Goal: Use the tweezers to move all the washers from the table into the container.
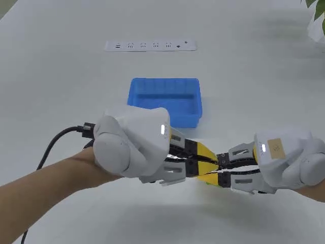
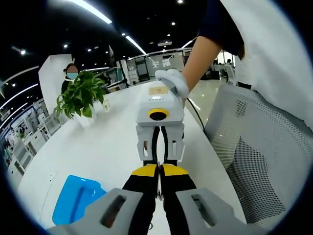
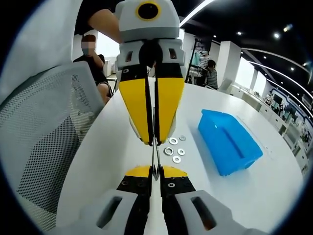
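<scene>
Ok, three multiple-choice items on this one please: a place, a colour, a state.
1. Where do the washers lie relative to the container?
A. inside it
B. on the table beside it
C. stacked on its rim

2. What colour is the container?
A. red
B. green
C. blue

3. How do the left gripper and right gripper stand?
A. both wide open
B. fingers shut on the tweezers, tip to tip
C. one clamping the container

Key: 1 B, they rest on the bare table; 2 C, its walls are blue; 3 B, both finger pairs pinch the thin metal strip.
</scene>
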A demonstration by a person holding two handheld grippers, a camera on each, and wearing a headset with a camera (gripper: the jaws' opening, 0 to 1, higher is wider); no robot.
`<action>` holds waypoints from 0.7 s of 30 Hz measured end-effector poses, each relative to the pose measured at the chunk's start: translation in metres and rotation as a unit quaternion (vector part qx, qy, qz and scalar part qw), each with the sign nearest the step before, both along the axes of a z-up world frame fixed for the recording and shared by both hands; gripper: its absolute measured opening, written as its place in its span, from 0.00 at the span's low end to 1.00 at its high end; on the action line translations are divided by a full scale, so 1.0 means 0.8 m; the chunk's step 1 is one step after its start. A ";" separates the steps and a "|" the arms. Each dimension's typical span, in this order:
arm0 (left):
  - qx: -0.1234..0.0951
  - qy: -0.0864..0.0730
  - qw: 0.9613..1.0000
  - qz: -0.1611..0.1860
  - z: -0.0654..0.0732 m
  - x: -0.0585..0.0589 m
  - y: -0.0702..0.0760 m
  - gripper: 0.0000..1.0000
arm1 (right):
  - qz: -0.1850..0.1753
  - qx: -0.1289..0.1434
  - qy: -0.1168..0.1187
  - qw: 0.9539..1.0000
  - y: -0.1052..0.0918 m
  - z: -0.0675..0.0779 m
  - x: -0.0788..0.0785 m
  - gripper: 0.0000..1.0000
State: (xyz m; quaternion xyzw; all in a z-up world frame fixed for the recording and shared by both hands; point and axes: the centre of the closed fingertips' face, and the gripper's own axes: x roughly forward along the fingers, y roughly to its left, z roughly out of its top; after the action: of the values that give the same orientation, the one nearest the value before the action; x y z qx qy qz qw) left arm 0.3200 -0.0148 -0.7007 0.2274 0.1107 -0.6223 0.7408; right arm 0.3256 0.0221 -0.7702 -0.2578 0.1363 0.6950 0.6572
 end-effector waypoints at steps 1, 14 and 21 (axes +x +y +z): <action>0.000 0.003 1.000 0.001 -0.001 0.000 0.003 0.06 | 0.001 0.000 -0.001 1.000 0.000 0.000 0.000 0.07; -0.004 0.010 1.000 0.005 -0.002 0.000 0.006 0.05 | -0.002 0.001 0.003 1.000 0.000 0.000 0.000 0.07; -0.002 0.012 1.000 0.003 0.000 -0.004 0.013 0.05 | -0.002 0.005 0.004 1.000 0.009 0.002 -0.004 0.07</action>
State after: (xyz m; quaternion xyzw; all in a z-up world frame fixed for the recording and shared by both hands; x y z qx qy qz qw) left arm 0.3170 -0.0042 -0.7010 0.2183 0.1186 -0.6230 0.7417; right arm 0.3222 0.0291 -0.7682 -0.2514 0.1360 0.6953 0.6595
